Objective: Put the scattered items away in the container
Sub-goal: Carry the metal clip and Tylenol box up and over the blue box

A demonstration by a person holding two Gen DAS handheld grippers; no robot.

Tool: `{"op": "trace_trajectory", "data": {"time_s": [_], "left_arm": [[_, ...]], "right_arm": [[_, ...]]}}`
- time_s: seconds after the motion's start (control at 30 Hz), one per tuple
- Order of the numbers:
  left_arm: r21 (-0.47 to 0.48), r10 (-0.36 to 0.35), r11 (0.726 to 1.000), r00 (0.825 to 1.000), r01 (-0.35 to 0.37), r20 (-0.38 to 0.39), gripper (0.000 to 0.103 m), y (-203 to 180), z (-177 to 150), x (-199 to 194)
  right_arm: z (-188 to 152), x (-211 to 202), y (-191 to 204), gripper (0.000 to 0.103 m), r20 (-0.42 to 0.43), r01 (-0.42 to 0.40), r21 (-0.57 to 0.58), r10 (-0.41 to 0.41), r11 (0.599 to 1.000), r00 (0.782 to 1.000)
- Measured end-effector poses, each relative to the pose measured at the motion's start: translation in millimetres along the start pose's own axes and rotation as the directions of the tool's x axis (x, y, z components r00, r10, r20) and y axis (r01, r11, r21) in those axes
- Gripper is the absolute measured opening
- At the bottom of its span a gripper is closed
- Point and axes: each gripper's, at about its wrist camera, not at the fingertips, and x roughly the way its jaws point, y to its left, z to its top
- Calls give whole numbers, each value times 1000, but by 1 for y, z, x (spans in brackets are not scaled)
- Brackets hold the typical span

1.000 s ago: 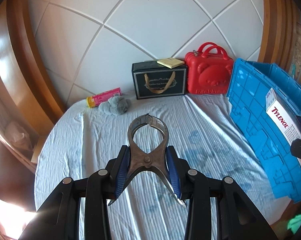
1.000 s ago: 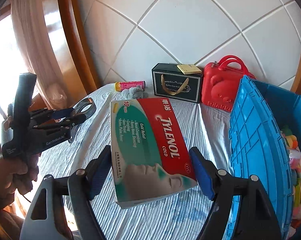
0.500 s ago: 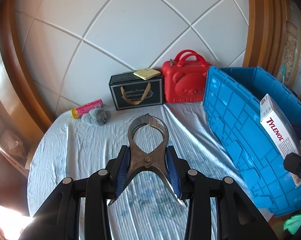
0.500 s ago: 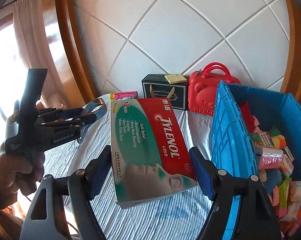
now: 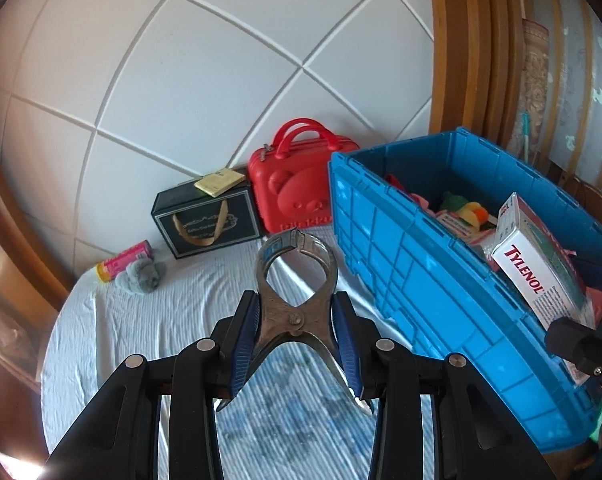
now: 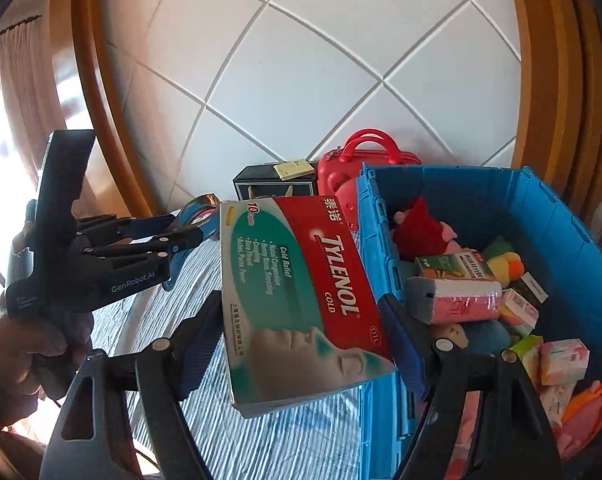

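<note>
A: Two things held. In the right gripper [image 6: 303,320], a flat cardboard medicine box [image 6: 301,292], pinched by its long edges between the blue ribbed pads [image 6: 401,344]. Printed "TYLENOL COLD", "Cold Relief", "10", "OTC", plus Chinese characters; red and green, with a face drawn near the bottom.

B: Pointing which way?

A: Long axis forward and upward along the fingers, tilted, printed face up. Hanging over the near wall of the blue crate [image 6: 375,248], part above the striped cloth [image 6: 261,440], part above the inside.

B: And the left?

A: Clamped in the left gripper [image 5: 297,320], worn metal pincers [image 5: 297,280], squeezed at the pivot. Rounded jaws pointing ahead, toward the crate's corner [image 5: 401,264]; curved handles splaying back under the fingers. "GenRobot.AI" readable on the gripper's black side [image 6: 101,264] from the right wrist view.

B: Inside the crate?

A: Ribbed hard plastic, partly filled: small cartons, a pink wrapped pack [image 6: 455,300], plush toys.

B: Behind?

A: Against the padded white wall, a glossy red case [image 5: 297,188] with a bear face, a black gift box [image 5: 205,220] with a gold ribbon handle and a yellow pad [image 5: 219,181] on top. Left of that, a pink tube [image 5: 125,258] touching a grey fuzzy ball [image 5: 141,276].
</note>
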Motion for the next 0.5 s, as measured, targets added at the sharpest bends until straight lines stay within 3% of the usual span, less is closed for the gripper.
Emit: {"op": "trace_trajectory", "data": {"time_s": [0.5], "left_arm": [[128, -134, 983, 990, 128, 42, 37, -98, 50, 7]], "right_arm": [[-9, -51, -70, 76, 50, 149, 135, -157, 980, 986]]}}
